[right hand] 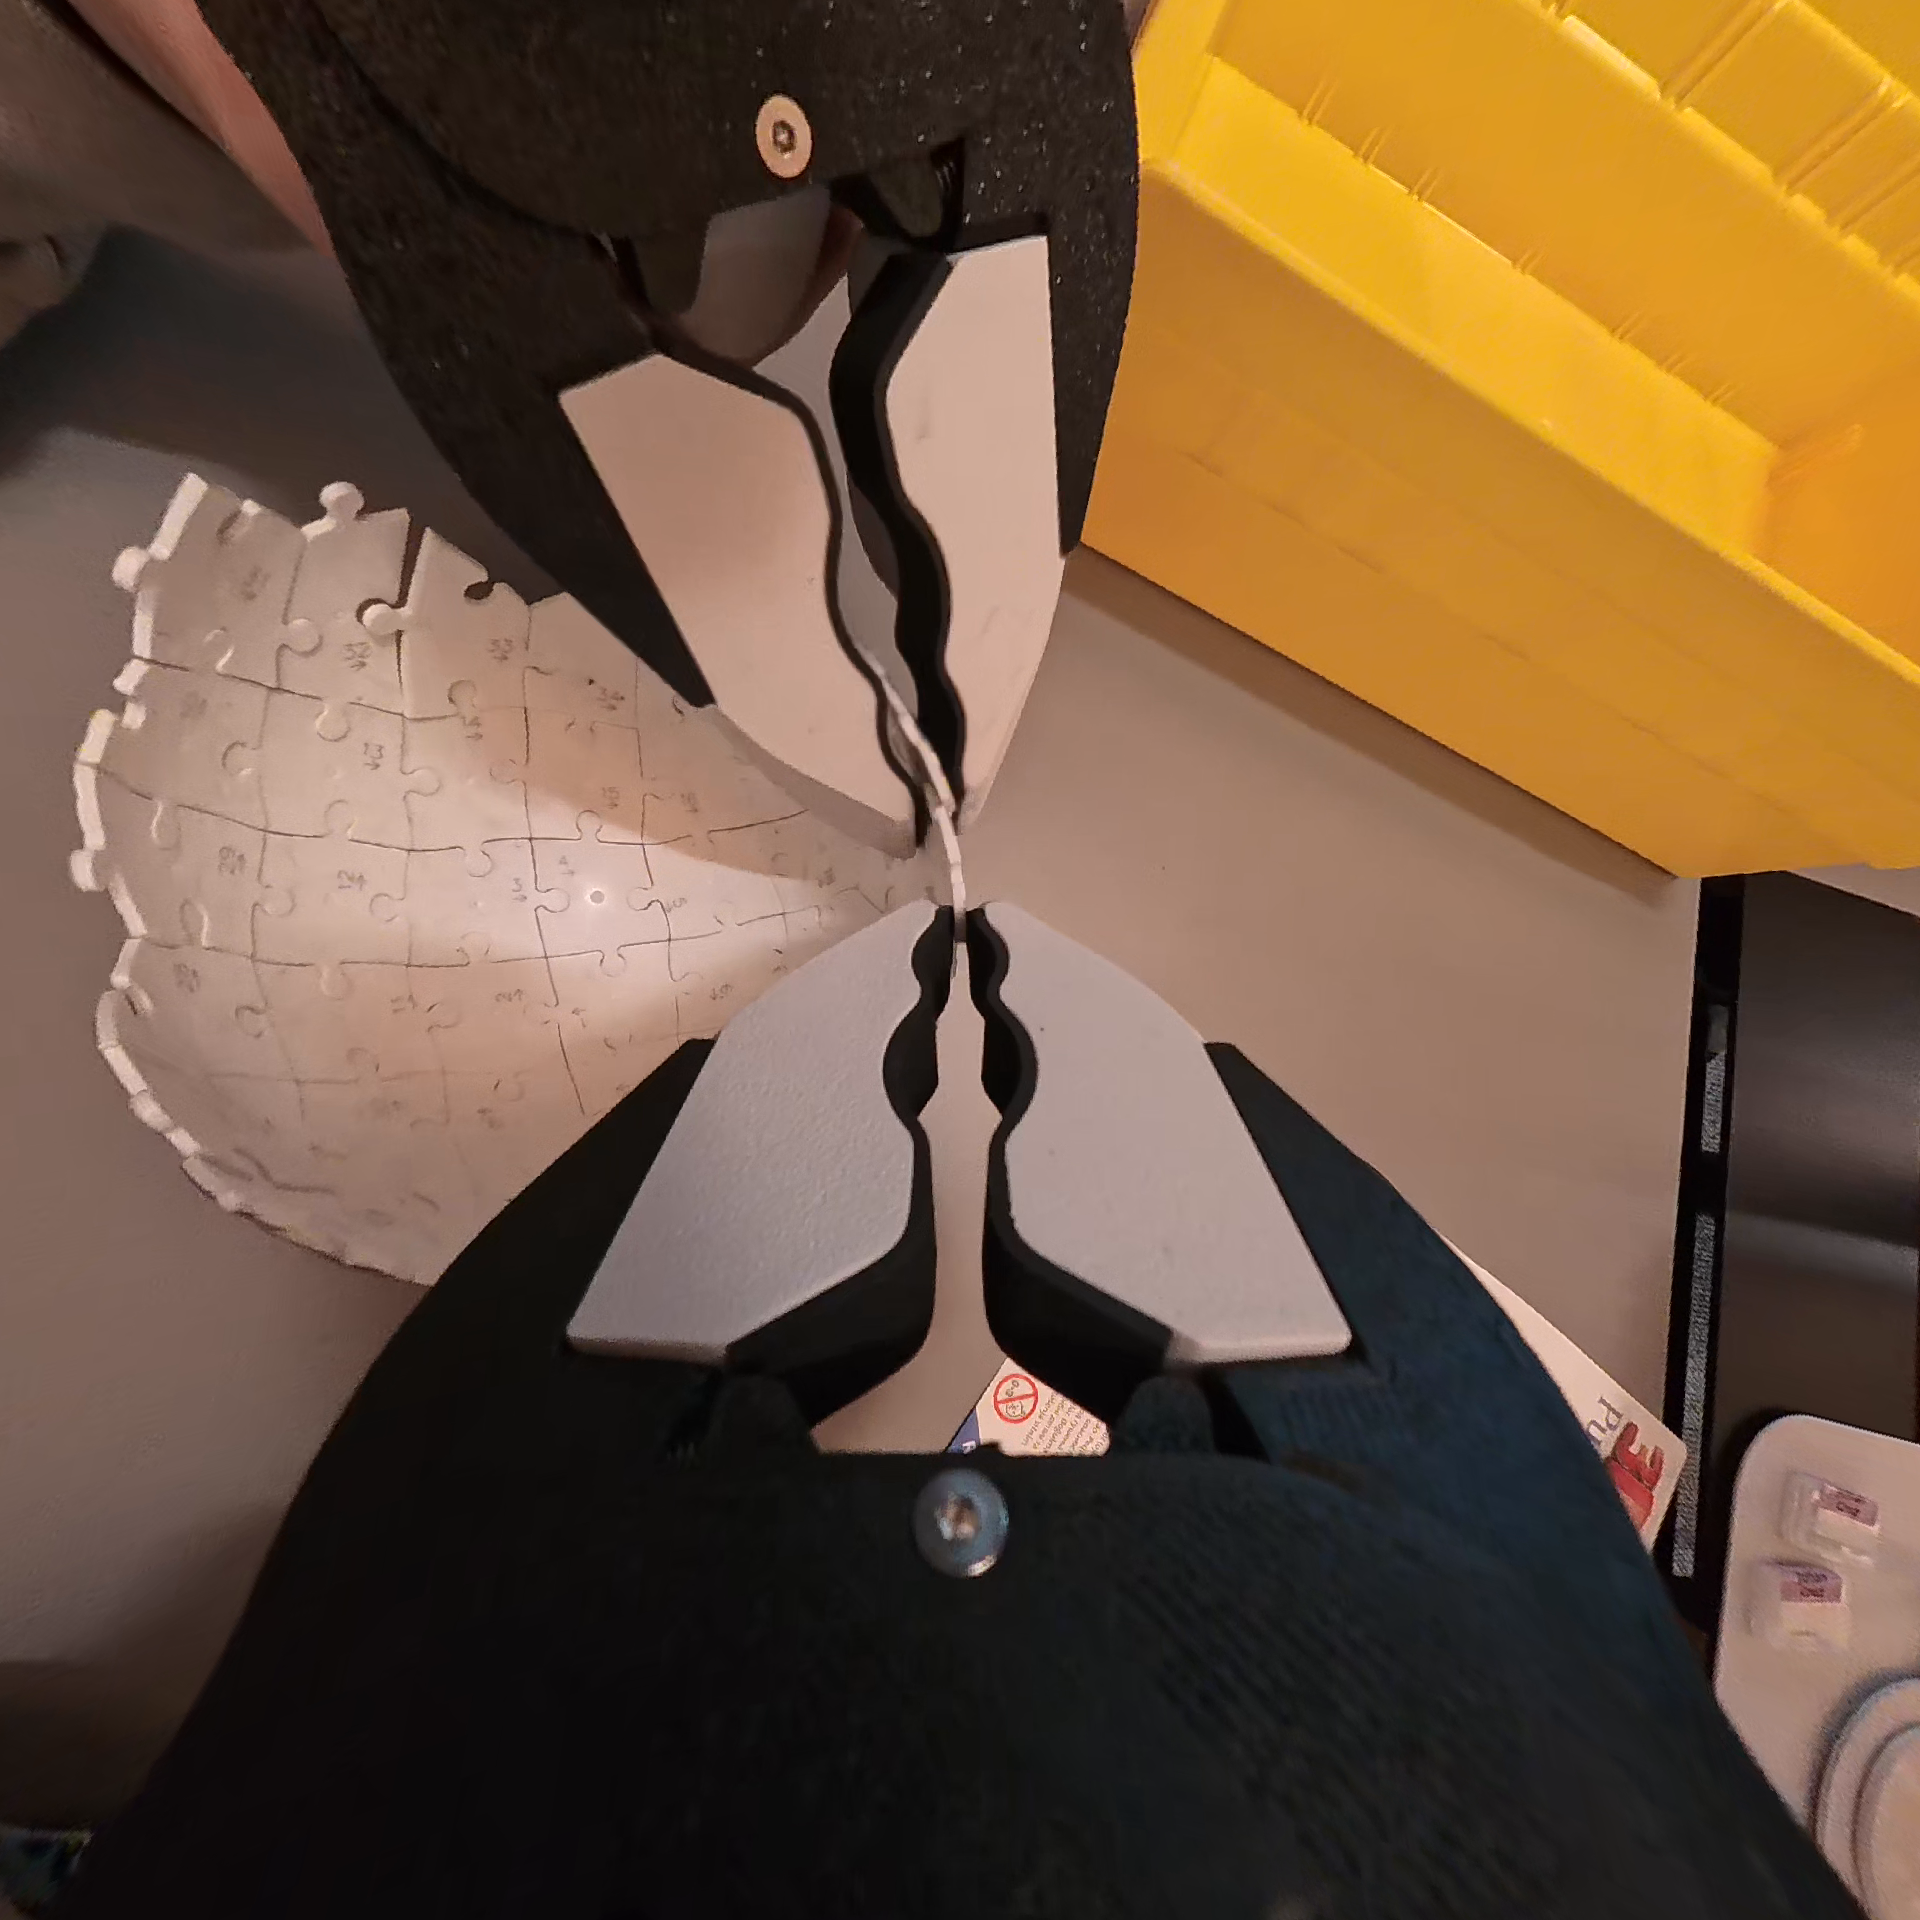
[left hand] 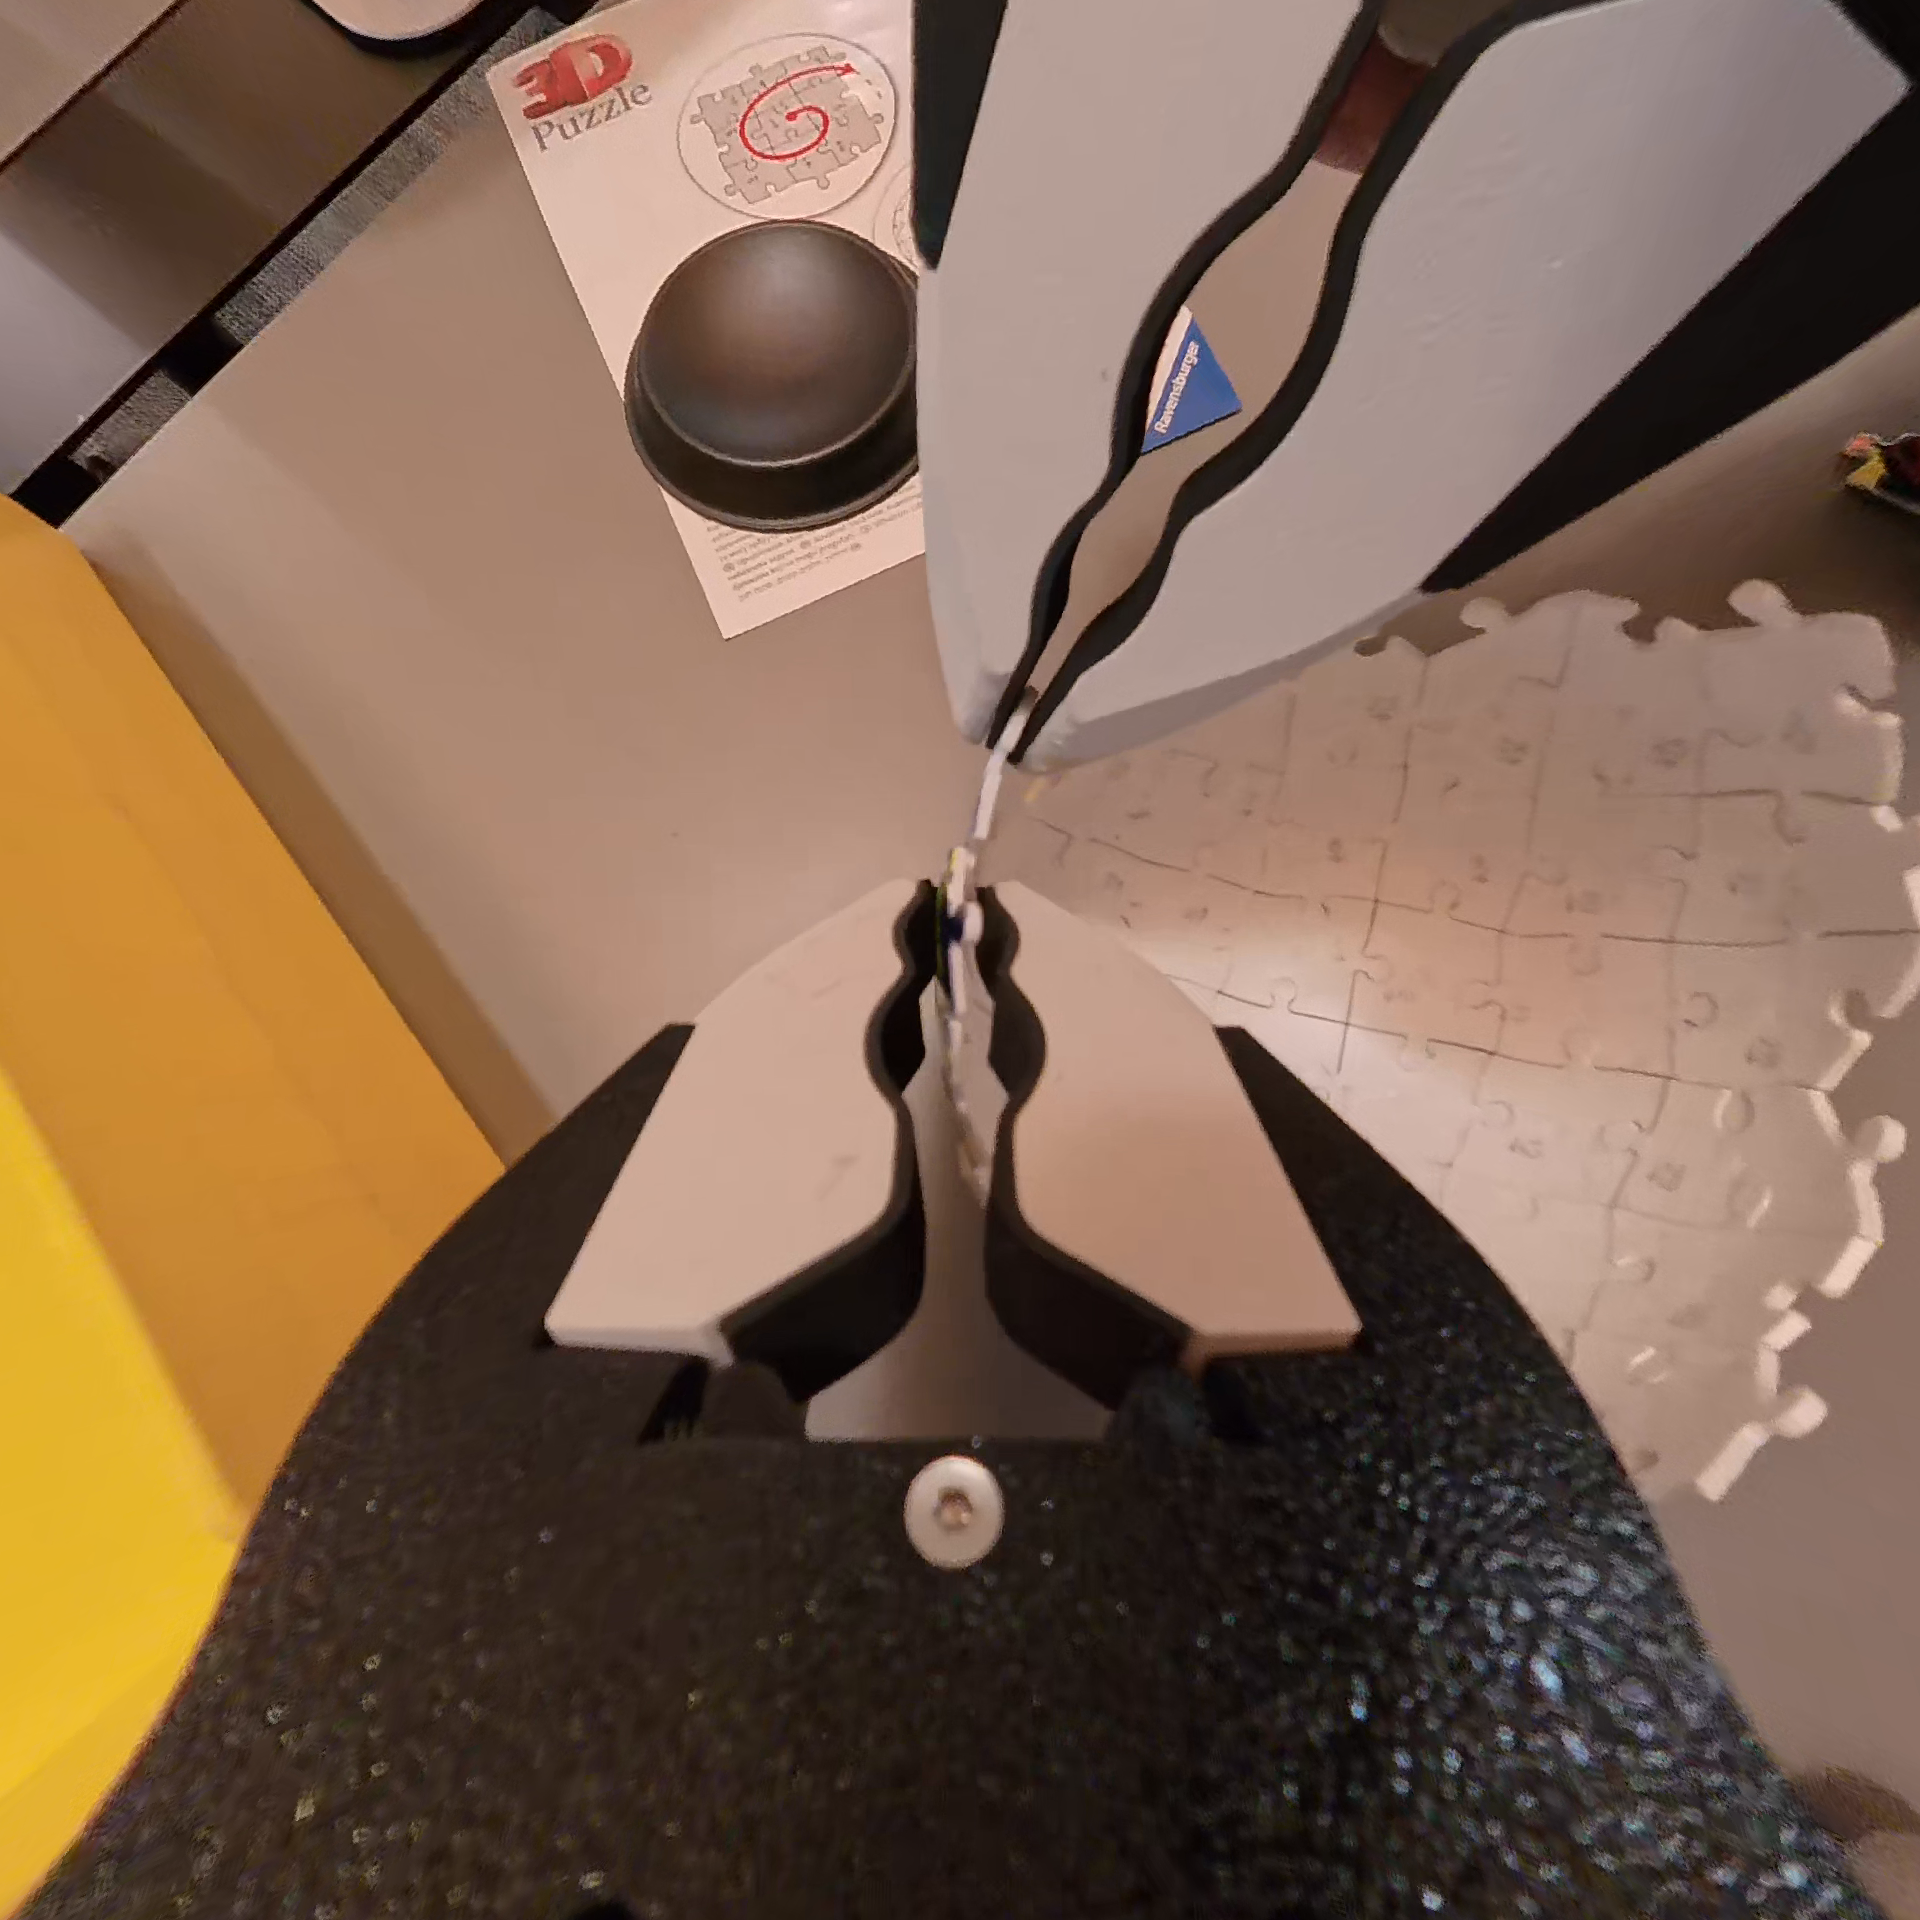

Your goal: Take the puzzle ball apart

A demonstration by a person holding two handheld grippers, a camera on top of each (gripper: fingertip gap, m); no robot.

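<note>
The puzzle ball (right hand: 416,894) is a partly opened white shell, its hollow inner face turned up and its edge ragged with tabs, lying on the grey table (right hand: 1299,935) to the left of the right gripper (right hand: 961,930) and to the right of the left gripper (left hand: 961,904). A thin edge of the shell (left hand: 987,810) runs between the two grippers, which meet tip to tip: the left gripper's jaws are pinched onto it from one end, the right gripper's jaws are clamped on it from the other. Beyond the left gripper's tips, up and to its left, a black domed stand (left hand: 774,384) sits on a printed instruction sheet (left hand: 623,260). A yellow bin (right hand: 1507,416) lies ahead and to the right of the right gripper.
</note>
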